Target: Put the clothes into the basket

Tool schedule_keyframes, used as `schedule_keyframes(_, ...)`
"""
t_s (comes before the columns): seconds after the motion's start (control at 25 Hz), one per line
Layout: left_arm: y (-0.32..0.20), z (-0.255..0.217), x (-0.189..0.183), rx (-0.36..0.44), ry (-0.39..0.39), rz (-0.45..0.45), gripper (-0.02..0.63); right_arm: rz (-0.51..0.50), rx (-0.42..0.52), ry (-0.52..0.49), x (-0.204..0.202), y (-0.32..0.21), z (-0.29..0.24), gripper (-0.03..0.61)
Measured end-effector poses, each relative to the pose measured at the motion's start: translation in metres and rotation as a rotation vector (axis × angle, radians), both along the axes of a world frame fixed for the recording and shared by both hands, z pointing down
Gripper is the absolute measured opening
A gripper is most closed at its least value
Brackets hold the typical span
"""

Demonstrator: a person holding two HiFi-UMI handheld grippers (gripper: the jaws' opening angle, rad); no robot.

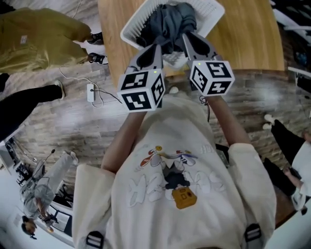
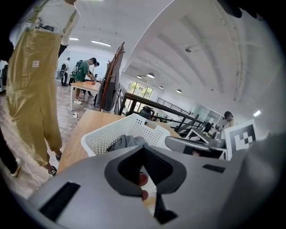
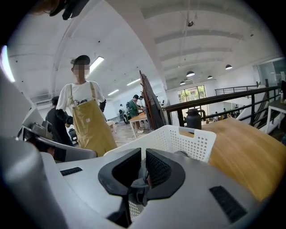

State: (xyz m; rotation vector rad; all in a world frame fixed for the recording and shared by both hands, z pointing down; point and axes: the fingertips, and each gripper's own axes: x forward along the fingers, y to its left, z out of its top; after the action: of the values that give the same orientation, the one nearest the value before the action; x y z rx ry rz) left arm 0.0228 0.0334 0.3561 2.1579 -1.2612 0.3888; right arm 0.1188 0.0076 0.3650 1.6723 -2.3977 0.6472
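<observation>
A white perforated basket [image 1: 209, 12] stands on the wooden table [image 1: 252, 44] with grey clothes [image 1: 167, 24] piled in it. Both grippers point into it from its near rim. My left gripper [image 1: 156, 47] is shut with nothing between its pads, its tips at the dark edge of the pile. In the left gripper view the basket [image 2: 105, 134] and the clothes [image 2: 125, 142] lie just beyond the left gripper [image 2: 142, 150]. My right gripper [image 1: 186, 35] is shut, and in the right gripper view a fold of grey cloth shows low between the pads of the right gripper [image 3: 143, 150]. The basket [image 3: 192, 138] sits directly ahead.
A person in mustard overalls [image 1: 39, 34] stands left of the table. A power strip [image 1: 91, 92] with cables lies on the floor near the table's corner. A black kettle [image 3: 193, 120] stands at the table's far end by a railing. Other people are seated or standing around.
</observation>
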Motion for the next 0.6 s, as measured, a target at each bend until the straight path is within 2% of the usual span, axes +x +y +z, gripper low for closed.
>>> schedule_keyframes(0.32,0.051,-0.008,0.005,0.001,-0.016,-0.039,0.002,-0.048,0.009,-0.066,0.009,0.039,-0.017,0.049)
schedule_keyframes(0.6,0.079,-0.004,0.016,-0.027,-0.026,-0.045,0.002,-0.073,0.011,-0.065,0.017,0.061,-0.026,0.049)
